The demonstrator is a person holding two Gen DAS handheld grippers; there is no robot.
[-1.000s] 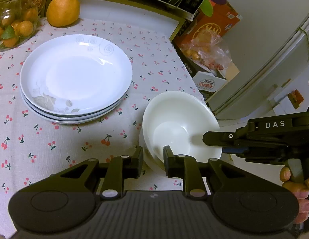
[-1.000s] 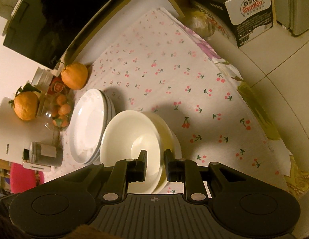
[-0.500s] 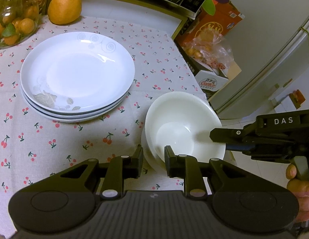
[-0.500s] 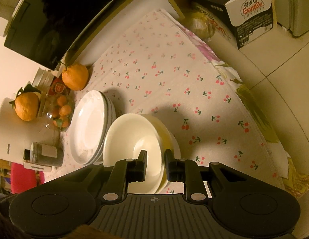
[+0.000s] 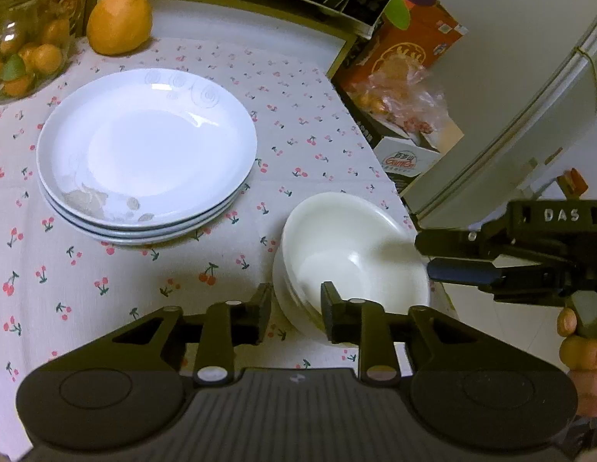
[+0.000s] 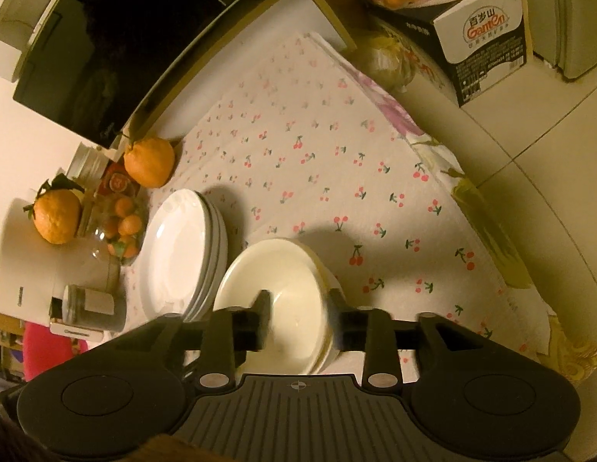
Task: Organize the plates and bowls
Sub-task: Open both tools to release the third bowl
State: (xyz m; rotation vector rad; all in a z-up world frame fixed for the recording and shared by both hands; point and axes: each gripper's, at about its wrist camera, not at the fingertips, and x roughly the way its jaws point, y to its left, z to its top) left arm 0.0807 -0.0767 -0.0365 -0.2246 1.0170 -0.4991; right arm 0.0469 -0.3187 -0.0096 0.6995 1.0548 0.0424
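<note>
Right gripper [image 6: 298,317] opening around top bowl [image 6: 275,292] rim, left gripper [image 5: 294,310] opening likewise. Best spread fully, then withdraw without nudging the stack.

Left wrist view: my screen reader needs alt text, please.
The left gripper, jaws opening, straddles the near rim of stacked white bowls on a cherry-print tablecloth. The right gripper reaches the far rim; stacked plates sit left.

A cherry-print cloth [image 5: 306,123] covered the bench, lit warmly from above. Beyond its far edge stood a dark appliance [image 6: 117,38]. Pale floor tiles [image 6: 549,161] lay beside it, with a printed carton [image 6: 487,38] on them and a pale refrigerator [image 5: 529,88] nearby.
</note>
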